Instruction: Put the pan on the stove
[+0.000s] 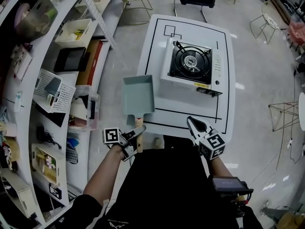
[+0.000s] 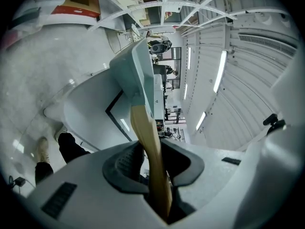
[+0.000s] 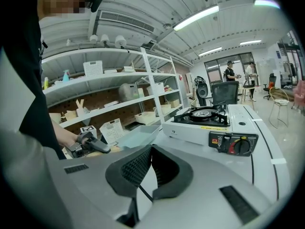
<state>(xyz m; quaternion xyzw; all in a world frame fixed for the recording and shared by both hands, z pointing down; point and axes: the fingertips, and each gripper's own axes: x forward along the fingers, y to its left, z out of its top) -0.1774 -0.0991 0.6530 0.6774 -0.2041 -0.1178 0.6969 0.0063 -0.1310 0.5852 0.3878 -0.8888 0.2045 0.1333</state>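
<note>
The left gripper point(image 1: 137, 136) clamps the wooden handle point(image 2: 147, 142) of the blue rectangular pan point(image 1: 138, 94), just left of the gas stove point(image 1: 217, 67) and not yet on its burner point(image 1: 190, 61), while the right gripper point(image 1: 195, 126) hangs closed, empty.

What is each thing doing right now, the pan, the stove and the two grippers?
Pan: empty, held by its handle, not on the stove.
Stove: no flame, burner bare.
Left gripper: shut on the pan's handle.
Right gripper: shut, empty.
</note>
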